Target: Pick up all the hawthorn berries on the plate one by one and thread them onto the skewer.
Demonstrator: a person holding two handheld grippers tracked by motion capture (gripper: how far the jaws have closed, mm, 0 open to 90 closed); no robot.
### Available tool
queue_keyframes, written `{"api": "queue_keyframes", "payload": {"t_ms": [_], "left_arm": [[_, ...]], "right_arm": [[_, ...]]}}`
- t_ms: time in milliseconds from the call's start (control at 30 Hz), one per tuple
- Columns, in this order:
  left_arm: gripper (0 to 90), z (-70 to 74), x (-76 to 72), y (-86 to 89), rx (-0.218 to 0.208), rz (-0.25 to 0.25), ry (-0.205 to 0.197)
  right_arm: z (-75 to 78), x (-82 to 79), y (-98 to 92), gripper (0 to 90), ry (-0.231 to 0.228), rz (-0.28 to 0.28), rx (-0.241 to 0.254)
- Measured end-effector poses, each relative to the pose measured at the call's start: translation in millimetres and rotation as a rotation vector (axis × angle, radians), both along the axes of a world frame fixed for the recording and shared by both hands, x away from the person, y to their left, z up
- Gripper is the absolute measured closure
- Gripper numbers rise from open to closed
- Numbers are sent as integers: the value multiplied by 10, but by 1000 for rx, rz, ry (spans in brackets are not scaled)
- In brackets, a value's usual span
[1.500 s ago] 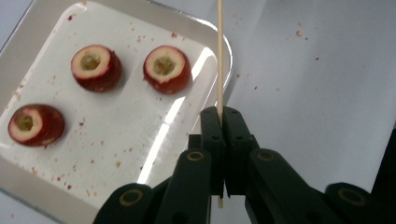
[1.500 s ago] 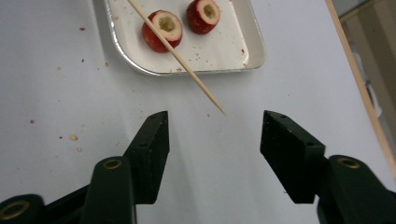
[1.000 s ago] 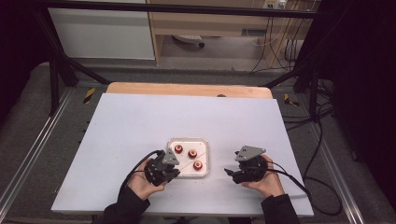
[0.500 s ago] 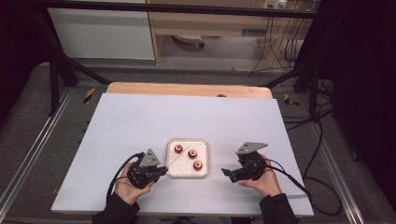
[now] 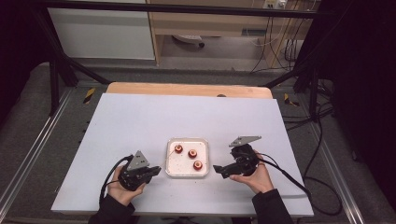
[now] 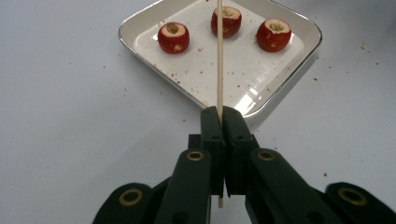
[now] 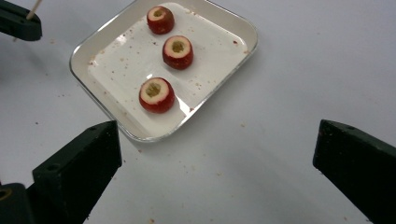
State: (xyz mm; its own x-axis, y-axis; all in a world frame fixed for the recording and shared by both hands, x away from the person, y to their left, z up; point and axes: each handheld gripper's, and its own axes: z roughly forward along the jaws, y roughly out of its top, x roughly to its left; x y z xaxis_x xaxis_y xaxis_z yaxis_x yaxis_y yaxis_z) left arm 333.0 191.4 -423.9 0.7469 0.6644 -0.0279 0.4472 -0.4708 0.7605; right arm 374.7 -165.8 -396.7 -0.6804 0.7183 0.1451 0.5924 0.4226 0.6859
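— Left tool (image 6: pixel 219 122)?
— Pinching a thin wooden skewer (image 6: pixel 219 56), just beside the white tray (image 6: pixel 140 23) on the bench (image 5: pixel 140 121).
— Right tool (image 7: pixel 215 158)?
— Jaws have just been opening, now spread wide with nothing between; three cored red fruits (image 7: pixel 157 95) lie in the tray.

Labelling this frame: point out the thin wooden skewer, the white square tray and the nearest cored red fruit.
thin wooden skewer (image 6: pixel 219 60): left gripper view, mid-shaft above the shut jaws.
white square tray (image 7: pixel 105 44): right gripper view, bare floor near its left rim.
nearest cored red fruit (image 7: pixel 156 95): right gripper view, its red side below the hollow.
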Motion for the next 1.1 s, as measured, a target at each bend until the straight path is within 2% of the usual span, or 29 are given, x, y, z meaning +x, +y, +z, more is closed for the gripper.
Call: {"api": "queue_keyframes", "payload": {"t_ms": [100,400,467,633,900,1100], "left_arm": [[884,-32,1,28,-4,3,3],[884,-70,-7,52,-6,12,2],[883,-71,-8,51,-6,10,3],[884,-69,-19,49,-6,10,0],[884,-67,-31,34,-4,7,-9],[884,-73,-28,25,0,5,-6]], "right_arm": [[21,21,64,18,13,-4,23],[36,108,294,51,68,-14,17],[44,135,350,70,75,-5,-3],[65,190,507,153,109,21,-21],[42,286,701,295,187,40,-90],[-43,343,766,402,251,27,-91]]}}
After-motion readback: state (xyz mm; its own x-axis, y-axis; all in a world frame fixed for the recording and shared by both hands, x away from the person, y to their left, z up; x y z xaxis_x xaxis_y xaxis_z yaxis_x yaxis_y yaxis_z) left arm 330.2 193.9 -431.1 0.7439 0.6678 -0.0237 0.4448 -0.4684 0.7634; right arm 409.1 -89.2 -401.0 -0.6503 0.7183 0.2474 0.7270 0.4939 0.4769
